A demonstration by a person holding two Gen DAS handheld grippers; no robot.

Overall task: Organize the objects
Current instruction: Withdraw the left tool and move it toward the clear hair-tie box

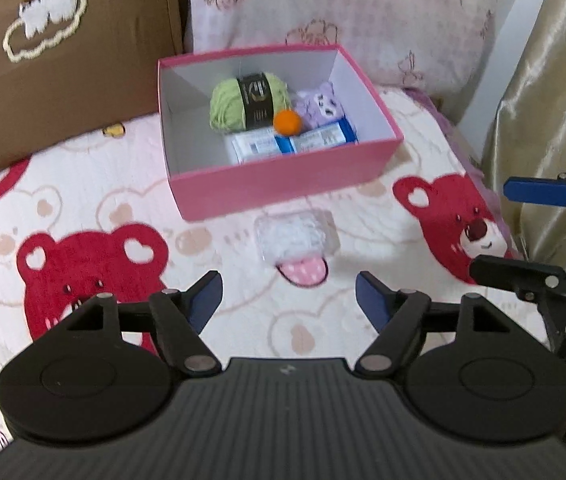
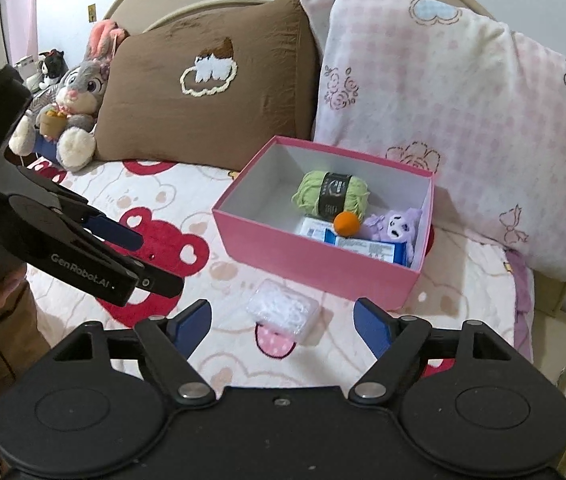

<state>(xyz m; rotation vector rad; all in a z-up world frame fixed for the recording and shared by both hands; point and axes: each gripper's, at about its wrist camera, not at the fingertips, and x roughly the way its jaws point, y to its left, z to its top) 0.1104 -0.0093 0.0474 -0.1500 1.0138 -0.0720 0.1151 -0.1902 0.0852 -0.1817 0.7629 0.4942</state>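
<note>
A pink box [image 1: 283, 178] [image 2: 307, 264] stands open on the bed. In it lie a green yarn ball [image 1: 247, 98] [image 2: 331, 194], an orange ball [image 1: 288, 122] [image 2: 347, 224], a purple plush [image 1: 321, 106] [image 2: 393, 226] and blue-white packets [image 1: 291, 144] [image 2: 363, 246]. A clear plastic case of white items [image 1: 297, 240] [image 2: 283, 310] lies on the blanket in front of the box. My left gripper [image 1: 289, 294] [image 2: 159, 262] is open and empty, just short of the case. My right gripper [image 2: 283, 322] [image 1: 491, 232] is open and empty, close to the case.
The bear-print blanket [image 1: 91, 264] [image 2: 203, 208] covers the bed. A brown pillow [image 1: 63, 64] [image 2: 203, 88] and a pink pillow [image 1: 343, 12] [image 2: 463, 120] lean behind the box. A plush rabbit [image 2: 71, 104] sits at the left. A curtain [image 1: 555, 100] hangs at the right.
</note>
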